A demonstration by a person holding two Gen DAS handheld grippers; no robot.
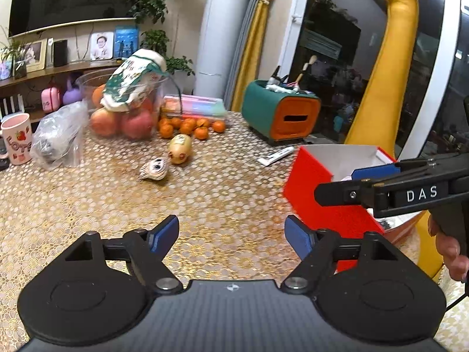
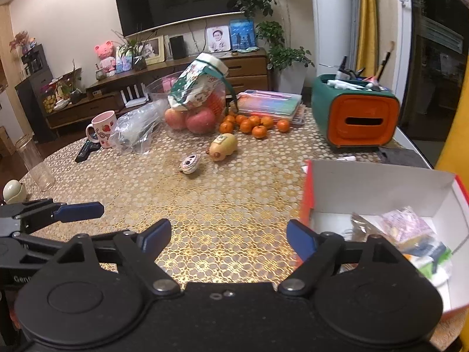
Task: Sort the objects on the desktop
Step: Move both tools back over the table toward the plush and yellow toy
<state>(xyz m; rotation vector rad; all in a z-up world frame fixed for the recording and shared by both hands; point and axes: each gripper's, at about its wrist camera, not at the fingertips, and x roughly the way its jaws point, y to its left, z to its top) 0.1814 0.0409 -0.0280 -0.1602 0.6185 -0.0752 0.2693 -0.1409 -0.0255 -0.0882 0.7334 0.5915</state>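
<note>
A red box (image 1: 319, 196) with a white inside stands at the table's right; in the right wrist view the red box (image 2: 381, 184) holds several small packets (image 2: 410, 231). A small striped owl-face toy (image 1: 154, 170) (image 2: 190, 163) and a yellow pig-shaped toy (image 1: 180, 148) (image 2: 224, 146) lie mid-table. My left gripper (image 1: 231, 231) is open and empty above the table, left of the box. My right gripper (image 2: 228, 237) is open and empty, beside the box's left wall.
A fruit bowl with apples and a printed bag (image 2: 196, 99), loose tangerines (image 2: 252, 124), a pink mug (image 2: 104, 129), a plastic bag (image 2: 134, 132), a remote (image 2: 86, 149), a glass jar (image 2: 35, 164), stacked pencil cases (image 2: 269, 102) and a green-orange organizer (image 2: 354, 117) crowd the far table.
</note>
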